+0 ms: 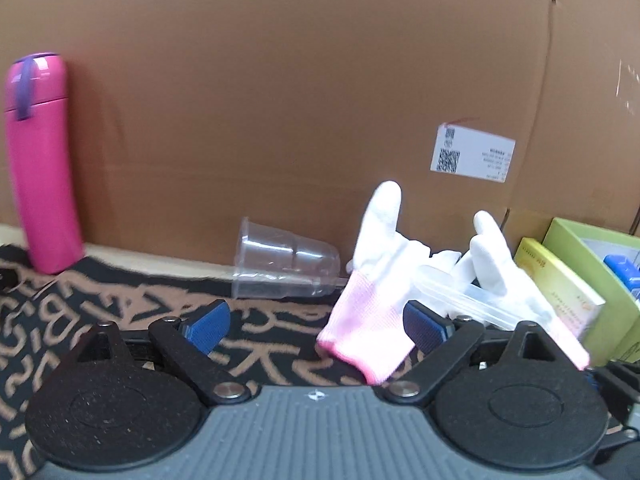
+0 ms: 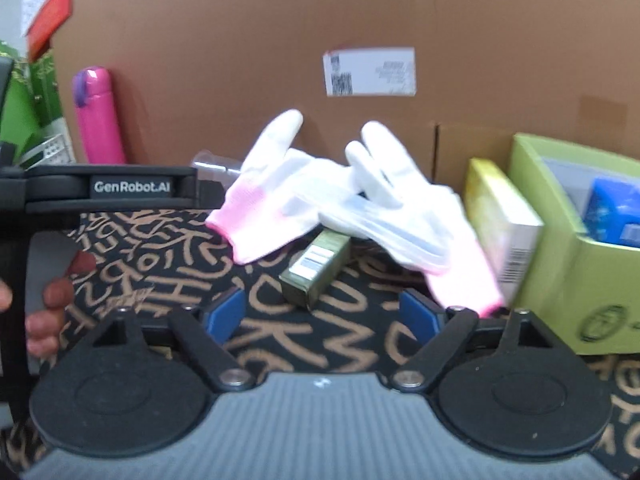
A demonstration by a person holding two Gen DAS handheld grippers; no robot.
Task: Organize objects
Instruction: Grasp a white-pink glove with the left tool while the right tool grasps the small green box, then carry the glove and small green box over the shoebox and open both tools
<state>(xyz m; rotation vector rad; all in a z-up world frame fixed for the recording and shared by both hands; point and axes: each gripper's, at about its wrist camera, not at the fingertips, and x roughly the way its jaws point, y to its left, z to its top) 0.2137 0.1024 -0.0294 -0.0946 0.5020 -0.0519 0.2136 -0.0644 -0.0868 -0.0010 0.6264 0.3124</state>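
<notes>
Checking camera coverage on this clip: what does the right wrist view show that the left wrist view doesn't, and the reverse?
Only the right wrist view shows the small olive box lying under the gloves, the left gripper's handle with the person's fingers on it, and green packaging at far left.

Only the left wrist view shows the clear plastic cup whole, lying on its side.

Both show the white-and-pink gloves, pink bottle, yellow box, green bin, cardboard wall and patterned cloth.
</notes>
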